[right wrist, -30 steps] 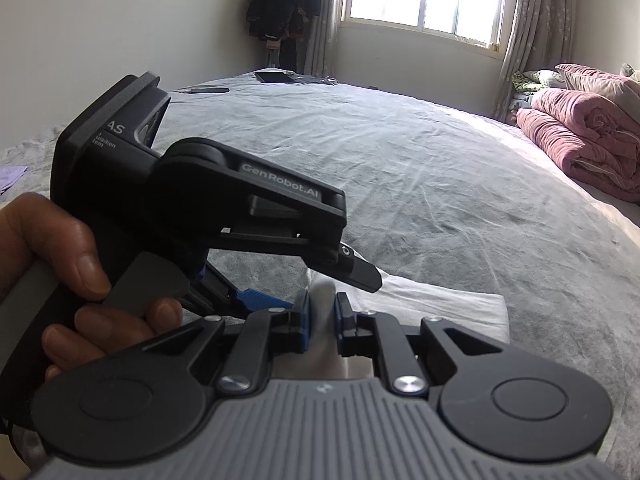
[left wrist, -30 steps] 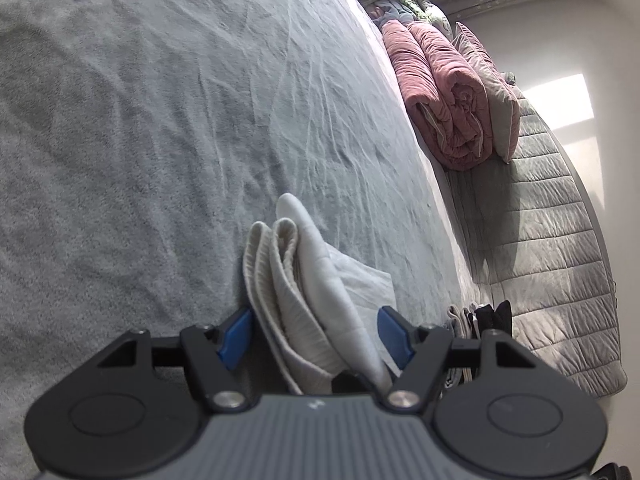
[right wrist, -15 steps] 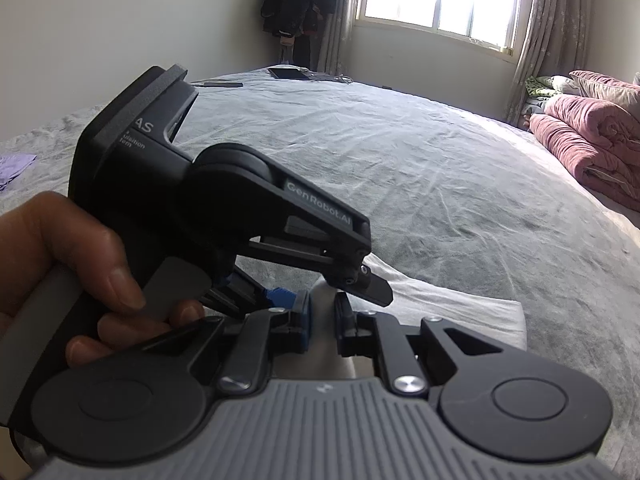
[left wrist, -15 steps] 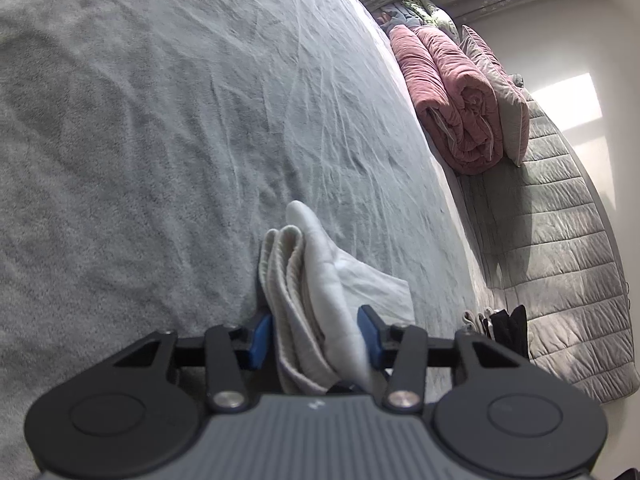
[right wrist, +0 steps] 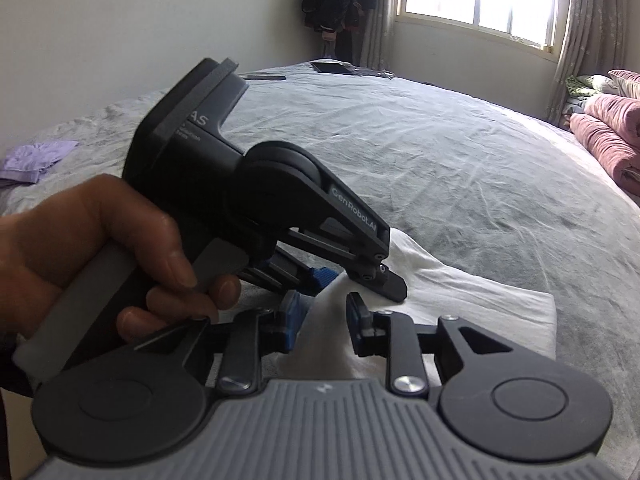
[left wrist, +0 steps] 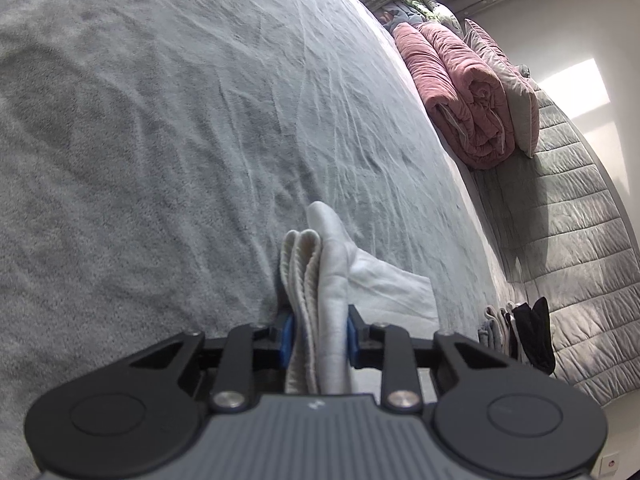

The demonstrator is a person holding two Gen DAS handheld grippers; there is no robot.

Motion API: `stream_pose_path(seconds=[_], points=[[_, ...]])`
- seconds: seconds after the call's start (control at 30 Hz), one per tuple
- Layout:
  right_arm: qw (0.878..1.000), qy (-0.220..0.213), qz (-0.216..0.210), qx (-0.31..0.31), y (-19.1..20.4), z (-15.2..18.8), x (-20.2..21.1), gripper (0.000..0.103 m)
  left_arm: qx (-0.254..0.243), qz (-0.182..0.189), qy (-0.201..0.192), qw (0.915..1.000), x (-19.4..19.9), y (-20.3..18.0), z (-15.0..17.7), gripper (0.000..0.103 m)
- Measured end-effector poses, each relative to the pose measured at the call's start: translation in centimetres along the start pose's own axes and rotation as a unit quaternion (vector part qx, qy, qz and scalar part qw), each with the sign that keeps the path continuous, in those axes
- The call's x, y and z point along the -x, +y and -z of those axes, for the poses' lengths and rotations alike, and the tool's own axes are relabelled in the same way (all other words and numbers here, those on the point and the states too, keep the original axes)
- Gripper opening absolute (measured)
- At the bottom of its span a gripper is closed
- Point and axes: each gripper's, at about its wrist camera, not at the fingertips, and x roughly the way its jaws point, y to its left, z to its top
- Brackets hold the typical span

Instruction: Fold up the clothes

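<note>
Far to your left, a purple cloth lies on the grey bed. Next comes your hand, wrapped around the handle of the left gripper, whose 2 blue-padded jaws are clamped on the bunched edge of a white garment. Several layers stand pinched upright between the pads, and the rest of the cloth spreads flat on the bed just to the right. Beside it, the right gripper has its jaws apart, with a white fold passing between them but not squeezed. You appear to be partway through a fold, gathering stacked layers at one edge. Next you will likely need the right jaws to close on the cloth or move to another edge, keeping the layers even so they do not slip. Further right, a rolled pink quilt lies by a grey quilted cover, with dark clothes hanging at the bed's edge.
</note>
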Motion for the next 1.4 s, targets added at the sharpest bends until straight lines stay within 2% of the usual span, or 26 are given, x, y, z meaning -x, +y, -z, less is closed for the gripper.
stream_pose_path(seconds=[0.07,0.2,0.27,0.33,0.43,0.53,0.6,0.8,0.87,0.9,0.93,1.03,1.07,1.1,1.13,1.23,1.33,1.4], points=[[1.000,-0.005,-0.009,-0.014,-1.6,-0.1,1.3,0.028,-0.002,-0.001,-0.001,1.0000,0.1,0.1,0.0,0.027],[0.999,0.006,0.030,-0.023,-5.5,-0.5,2.0,0.028,-0.010,-0.003,-0.005,0.9999,0.2,0.0,0.2,0.027],[0.999,0.022,0.026,-0.030,-7.7,-0.9,1.5,0.026,-0.013,-0.003,-0.007,0.9999,0.2,0.0,0.2,0.027],[0.998,0.049,0.014,-0.030,-9.5,-1.2,0.4,0.019,-0.012,0.000,-0.009,0.9999,0.1,0.1,0.3,0.027],[0.996,0.083,-0.002,-0.038,-11.9,-0.9,-1.6,0.018,-0.007,0.009,-0.011,0.9999,0.1,0.5,0.3,0.026],[0.993,0.085,-0.006,-0.078,-13.8,0.4,-2.6,0.012,-0.007,0.014,-0.012,0.9998,0.1,0.7,0.4,0.026],[0.992,0.083,-0.011,-0.098,-14.5,0.9,-2.6,0.012,-0.008,0.015,-0.013,0.9998,0.1,0.6,0.5,0.026],[0.992,0.082,0.004,-0.099,-15.3,-0.1,-3.2,0.011,-0.009,0.017,-0.014,0.9997,0.0,0.5,0.6,0.026],[0.991,0.083,0.012,-0.104,-15.9,0.1,-3.3,0.008,-0.009,0.017,-0.015,0.9997,0.0,0.4,0.7,0.026],[0.991,0.082,0.020,-0.105,-16.2,0.1,-3.3,0.000,-0.009,0.017,-0.015,0.9997,0.0,0.4,0.6,0.026],[0.991,0.081,0.030,-0.105,-16.4,0.1,-3.1,0.000,-0.008,0.016,-0.015,0.9997,0.0,0.4,0.6,0.026],[0.989,0.074,0.051,-0.118,-17.2,0.0,-2.4,0.001,-0.007,0.016,-0.016,0.9997,0.1,0.4,0.6,0.026],[0.988,0.073,0.051,-0.125,-17.4,-0.1,-2.0,0.005,-0.007,0.016,-0.016,0.9997,0.1,0.4,0.6,0.026],[0.988,0.072,0.049,-0.132,-17.5,-0.1,-1.6,0.015,-0.006,0.015,-0.015,0.9997,0.1,0.4,0.7,0.026],[0.987,0.071,0.045,-0.139,-17.6,0.0,-1.1,0.017,-0.006,0.015,-0.016,0.9997,0.1,0.4,0.7,0.026],[0.984,0.067,0.033,-0.164,-18.1,0.1,0.3,0.017,-0.006,0.014,-0.016,0.9998,0.1,0.4,0.7,0.026],[0.979,0.072,0.003,-0.190,-18.2,0.4,0.4,0.017,-0.009,0.011,-0.019,0.9997,0.2,0.3,0.8,0.026],[0.977,0.091,-0.011,-0.193,-17.9,0.6,-0.4,0.017,-0.012,0.008,-0.020,0.9997,0.2,0.2,0.9,0.026]])
